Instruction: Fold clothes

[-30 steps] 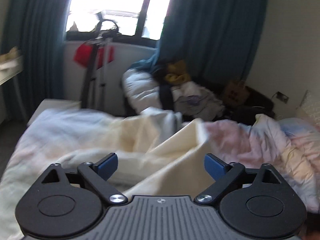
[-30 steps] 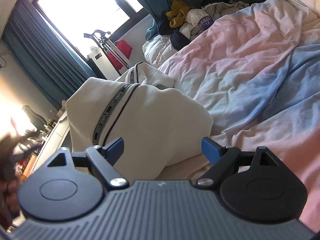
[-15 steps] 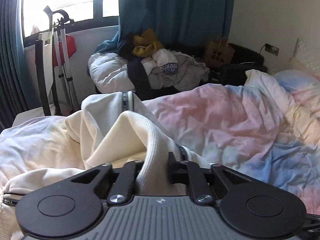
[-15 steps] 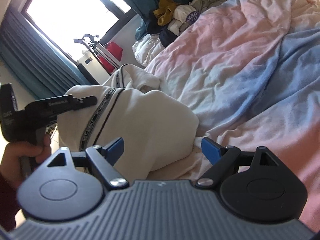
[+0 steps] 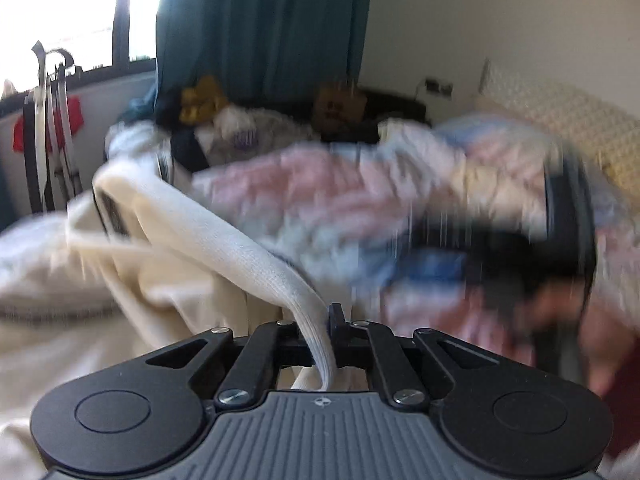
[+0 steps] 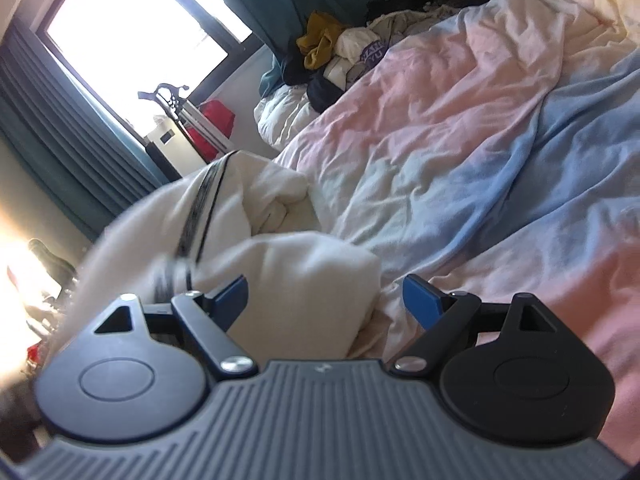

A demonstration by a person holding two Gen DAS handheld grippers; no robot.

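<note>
A cream garment (image 5: 168, 280) with a black printed stripe lies bunched on the bed. My left gripper (image 5: 320, 328) is shut on a ribbed cream edge of it, and the fabric stretches away up to the left. In the right wrist view the same garment (image 6: 280, 272) is heaped at the lower left, its stripe running up the middle. My right gripper (image 6: 325, 300) is open, just in front of the heap, with nothing between its blue pads. It shows as a dark blur in the left wrist view (image 5: 520, 248).
The bed carries a pink and blue duvet (image 6: 460, 128). A pile of other clothes (image 6: 340, 48) lies at the far end by teal curtains (image 5: 260, 32). A rack with a red item (image 6: 208, 120) stands under the window. A pillow (image 5: 560, 120) is at the right.
My left gripper, closed on the garment's edge half a second ago, has pulled it up and to the right, stretching the fabric. The heap in front of my right gripper has shifted and dropped.
</note>
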